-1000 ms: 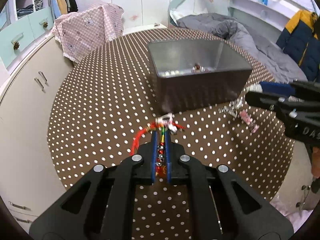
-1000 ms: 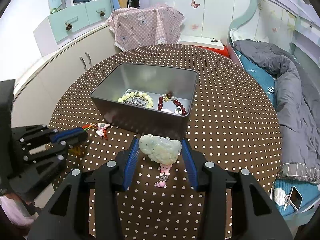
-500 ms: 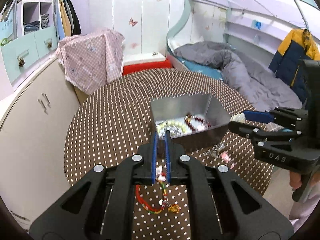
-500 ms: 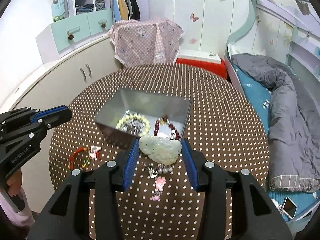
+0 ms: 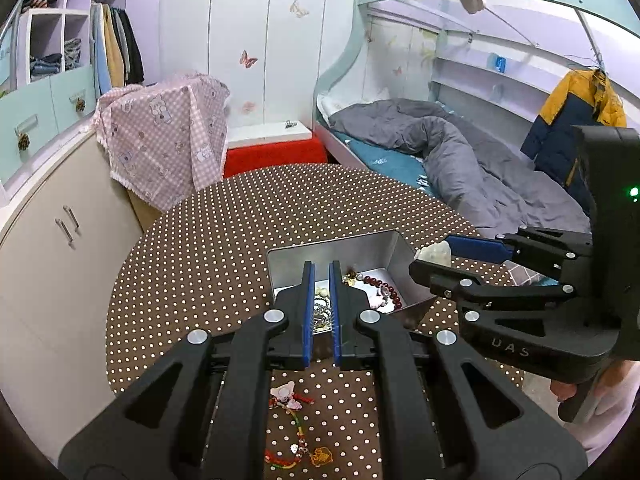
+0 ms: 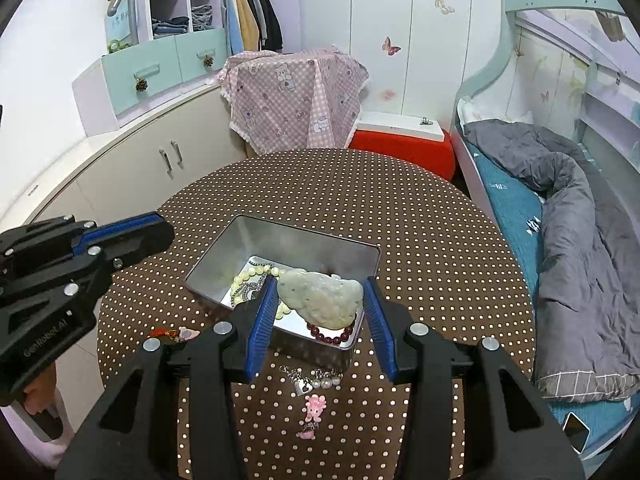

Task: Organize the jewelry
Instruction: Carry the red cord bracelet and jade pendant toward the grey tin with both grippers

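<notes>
Landmark: metal tin (image 6: 224,276), open top, on the dotted round table (image 6: 420,240). All places below are relative to the tin.
Right gripper (image 6: 320,316): I see it above the tin's near right part, fingers clamped on a pale green jade pendant (image 6: 320,298). The pendant is off the table, with 1 blue pad on each side.
Right gripper, left view: it (image 5: 436,258) comes in from the tin's right, with the pendant (image 5: 434,252) at the tip over the right rim.
Left gripper (image 5: 321,312): above the tin's near edge, fingers narrow with a slim gap between the blue pads. I see nothing held in the gap.
Left gripper, right view: off the tin's left side, only 1 blue finger (image 6: 120,226) is clear, so I can't judge the gap from there.
In tin: cream bead bracelet (image 6: 244,280) on the left, dark red bead bracelet (image 6: 332,334) at the near right, silver chain pieces between them.
Outside tin, near left: red cord bracelet (image 5: 296,440) with a pink charm (image 5: 286,394), flat on the table, under the left gripper body.
Outside tin, near front: heart and pearl charm (image 6: 316,380) just beside the tin wall, with a pink figure charm (image 6: 314,410) nearer to me.
Hands: the person's fingers (image 5: 564,390) show on the right gripper's handle, partly hidden.
</notes>
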A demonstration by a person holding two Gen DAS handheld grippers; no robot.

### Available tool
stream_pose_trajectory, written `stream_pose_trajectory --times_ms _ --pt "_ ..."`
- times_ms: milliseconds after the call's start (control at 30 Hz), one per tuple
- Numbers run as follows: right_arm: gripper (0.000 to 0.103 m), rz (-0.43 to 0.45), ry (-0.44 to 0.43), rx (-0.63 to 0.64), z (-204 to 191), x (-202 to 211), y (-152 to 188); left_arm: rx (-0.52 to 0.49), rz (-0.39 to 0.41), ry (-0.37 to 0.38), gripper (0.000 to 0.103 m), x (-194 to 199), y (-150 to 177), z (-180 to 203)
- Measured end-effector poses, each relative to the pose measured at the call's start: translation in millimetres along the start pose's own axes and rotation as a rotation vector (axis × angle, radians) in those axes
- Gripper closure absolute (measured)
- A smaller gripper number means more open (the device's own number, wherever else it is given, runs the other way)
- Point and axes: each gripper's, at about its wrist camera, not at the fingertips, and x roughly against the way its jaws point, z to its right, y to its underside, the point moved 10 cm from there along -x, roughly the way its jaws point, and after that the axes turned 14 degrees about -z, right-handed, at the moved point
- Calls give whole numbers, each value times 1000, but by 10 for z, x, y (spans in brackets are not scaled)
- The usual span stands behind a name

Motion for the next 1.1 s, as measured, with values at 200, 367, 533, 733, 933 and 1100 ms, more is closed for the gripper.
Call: stream_pose_trajectory --times_ms 200,367,533,733,933,1100 --pt "62 -11 -11 -17 26 -56 13 15 -10 6 95 -44 103 -89" --pt "62 -10 -21 -30 44 -29 105 38 -58 38 78 -27 512 -162" --pt "62 -26 -36 -28 -15 -30 257 40 -120 24 26 -163 897 -176" --pt "62 -60 -43 -40 -58 -94 400 11 -254 -41 62 -597 1266 -136" --pt "62 -72 -43 -40 -61 -101 427 43 -253 -102 97 -616 1330 -267" --pt "62 -68 -46 -36 -71 -85 428 69 -233 -118 97 -559 1287 -366"
